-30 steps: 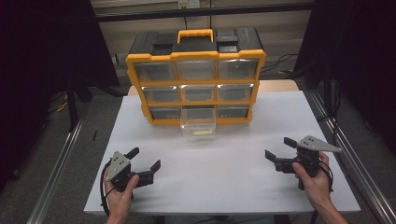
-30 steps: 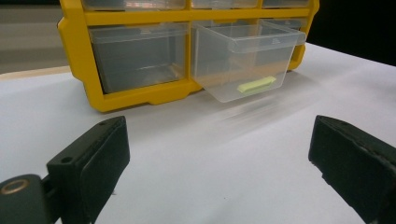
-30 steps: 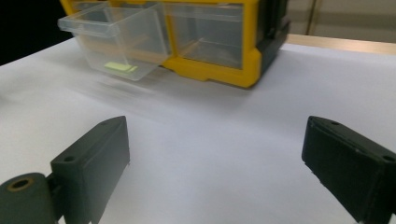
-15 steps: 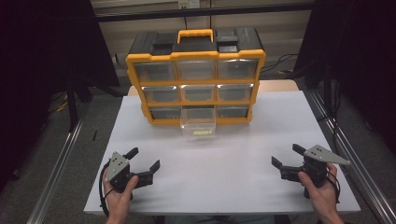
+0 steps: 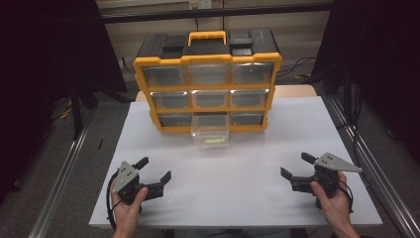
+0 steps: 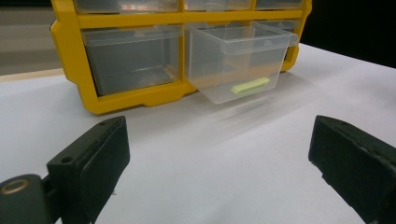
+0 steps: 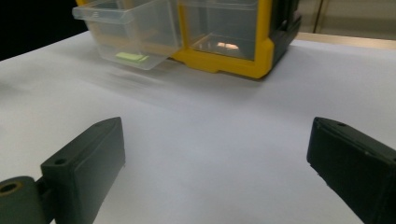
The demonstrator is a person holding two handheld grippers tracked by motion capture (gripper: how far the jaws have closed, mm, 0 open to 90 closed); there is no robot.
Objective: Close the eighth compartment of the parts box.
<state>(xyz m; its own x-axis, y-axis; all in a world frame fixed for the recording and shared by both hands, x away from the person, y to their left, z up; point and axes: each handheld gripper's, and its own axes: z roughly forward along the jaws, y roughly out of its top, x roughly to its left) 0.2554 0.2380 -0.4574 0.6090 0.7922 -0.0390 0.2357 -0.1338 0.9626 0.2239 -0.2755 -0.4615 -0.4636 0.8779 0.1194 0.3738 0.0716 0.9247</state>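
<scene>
Both pairs of jaws stand wide apart, grasping nothing: the left gripper near the worktop's front left corner, the right gripper near its front right. The gripper views show a green piece inside the pulled-out clear drawer (a faint smear from above). The organizer stands at the back edge, cropped in both gripper views.

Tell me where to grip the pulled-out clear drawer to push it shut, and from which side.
Grip the clear drawer by its front wall, one jaw over the open top rim, coming from the person's side. It sticks out of the yellow cabinet's bottom row, middle slot, so only the front end stands free. Both grippers are open and near.
</scene>
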